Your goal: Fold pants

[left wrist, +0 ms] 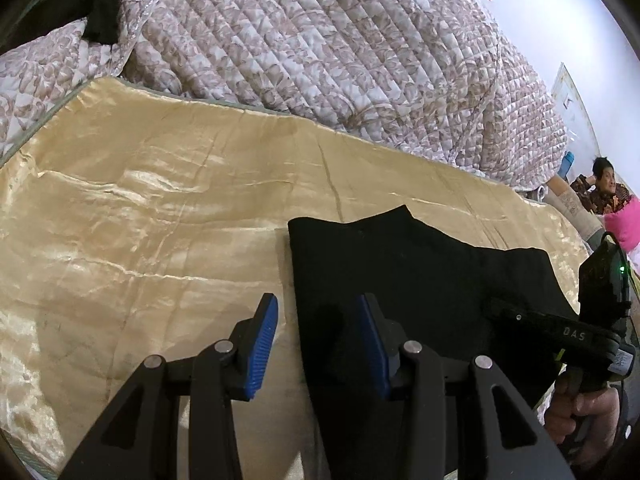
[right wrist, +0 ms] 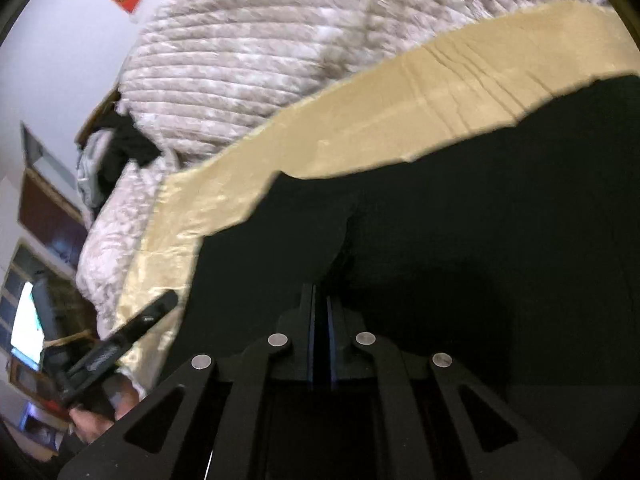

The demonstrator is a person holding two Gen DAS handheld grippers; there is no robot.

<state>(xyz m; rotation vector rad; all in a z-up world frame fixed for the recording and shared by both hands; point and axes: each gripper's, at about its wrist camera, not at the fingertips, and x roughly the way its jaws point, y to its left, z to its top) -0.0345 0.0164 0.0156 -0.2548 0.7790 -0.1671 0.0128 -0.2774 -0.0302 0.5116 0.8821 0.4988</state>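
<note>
Right gripper (right wrist: pixel 320 320) pinches black pants (right wrist: pixel 440 220); left gripper (left wrist: pixel 320 320) gapes over their edge.

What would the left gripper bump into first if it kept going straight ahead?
Probably the black pants: the open left gripper straddles their left edge. Beyond lie the gold sheet and the quilt, though depth is unclear.

- The left gripper (left wrist: pixel 318 344) hung over a gold satin sheet (left wrist: pixel 140 216), its blue-padded fingers (left wrist: pixel 262 350) spread wide apart with nothing between them.
- Black pants (left wrist: pixel 420 280) lay flat on the sheet, their left edge running between the two fingers.
- The right gripper (left wrist: pixel 560 330) reached in from the right above the pants; its jaws could not be made out.
- A patterned quilt (left wrist: pixel 320 48) was heaped behind the sheet.
- A person (left wrist: pixel 600 190) sat at the far right.
</note>
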